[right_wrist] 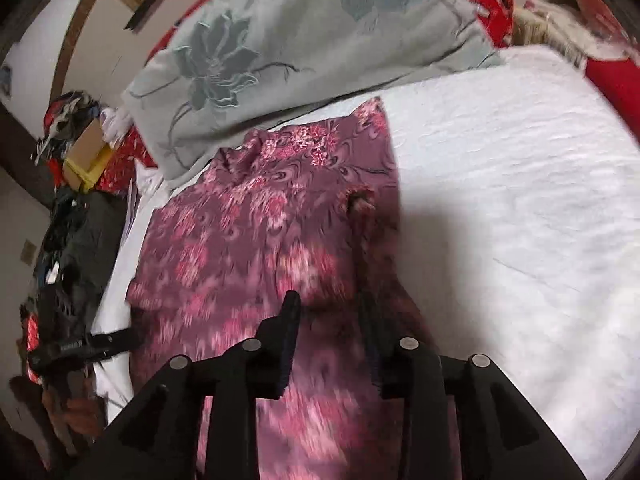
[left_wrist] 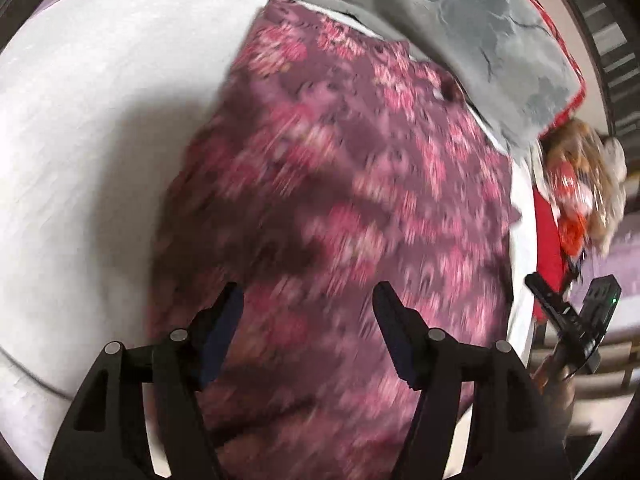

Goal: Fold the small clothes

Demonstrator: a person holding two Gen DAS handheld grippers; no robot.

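- Left gripper [left_wrist: 308, 294] has its jaws spread wide with nothing between them, poised above the near part of the purple floral garment [left_wrist: 340, 184].
- Right gripper [right_wrist: 328, 304] is parted too — narrower, holding nothing, over the same cloth.
- The garment lies spread on the white bedsheet [right_wrist: 520, 184], its far end just under the grey pillow [right_wrist: 280, 52].
- My guess: between folds — next each gripper must drop to an edge, pinch it, and carry it across.
- A cardboard box [right_wrist: 86, 148] sits off the bed; its contents can't be made out.
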